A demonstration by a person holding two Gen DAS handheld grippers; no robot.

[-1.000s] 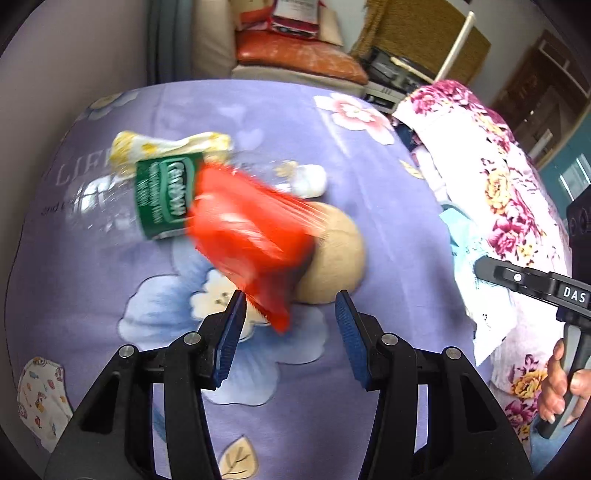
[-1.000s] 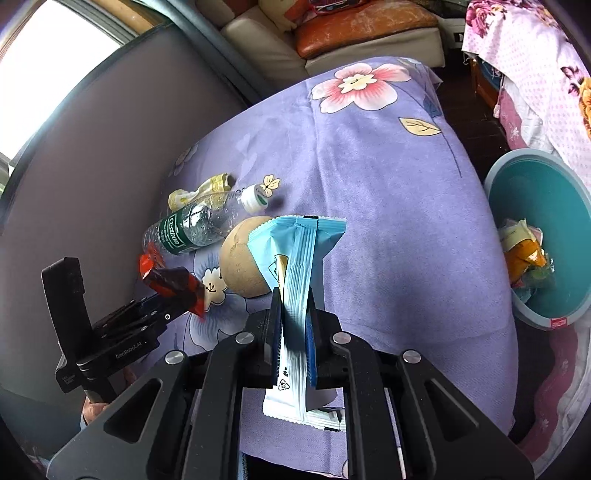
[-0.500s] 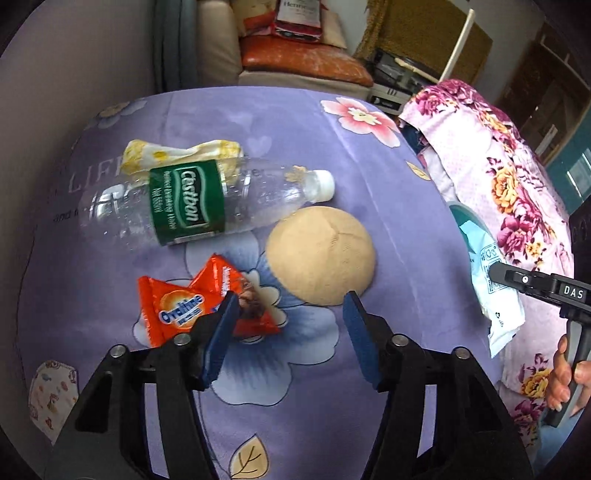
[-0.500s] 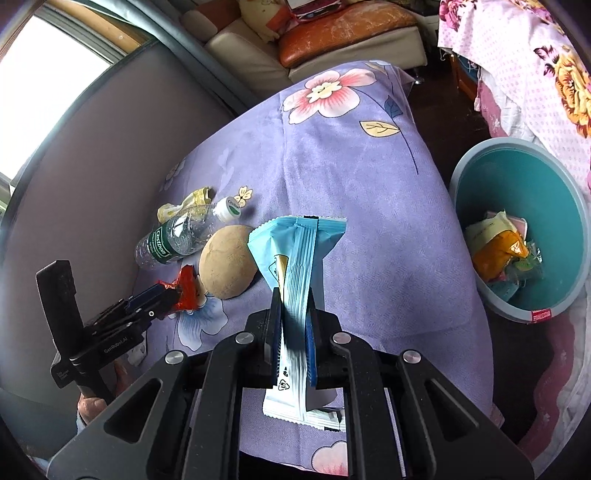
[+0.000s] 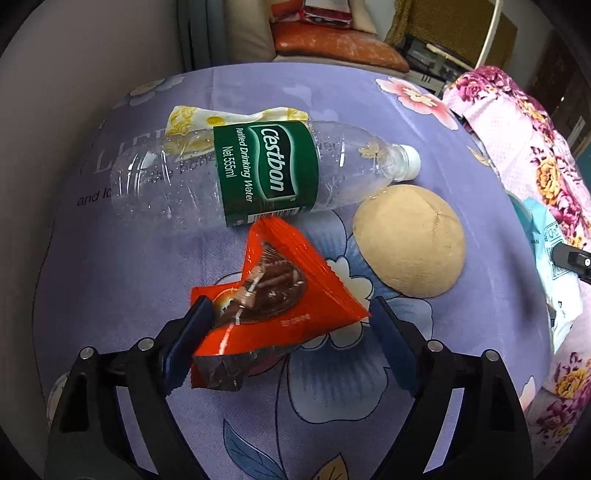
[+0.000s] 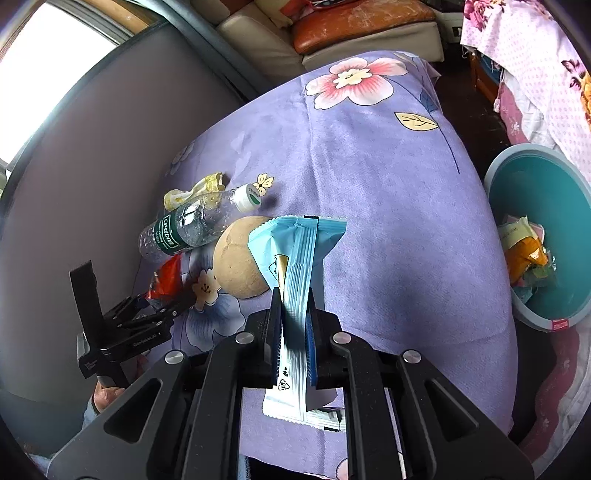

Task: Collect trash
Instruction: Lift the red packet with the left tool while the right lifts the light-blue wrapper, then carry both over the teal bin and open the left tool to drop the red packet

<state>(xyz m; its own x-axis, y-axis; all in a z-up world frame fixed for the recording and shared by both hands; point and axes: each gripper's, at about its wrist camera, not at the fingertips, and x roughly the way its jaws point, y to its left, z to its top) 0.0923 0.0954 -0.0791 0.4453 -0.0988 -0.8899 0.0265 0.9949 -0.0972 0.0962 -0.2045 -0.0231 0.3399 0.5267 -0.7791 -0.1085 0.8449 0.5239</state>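
Observation:
An orange snack wrapper lies on the purple floral cloth between the fingers of my left gripper, which is open around it; its left pad touches the wrapper. It also shows in the right wrist view. My right gripper is shut on a light blue wrapper and holds it upright above the cloth. An empty clear bottle with a green label lies on its side behind the orange wrapper. A crumpled yellow wrapper lies behind the bottle.
A round tan bun-like object sits right of the orange wrapper. A teal bin holding trash stands on the floor off the table's right edge. A wall runs along the left; a sofa stands at the back.
The orange wrapper dropped from the air onto the cloth. My left gripper has moved in so the wrapper sits between its open fingers. My right gripper has kept its hold on the blue wrapper.

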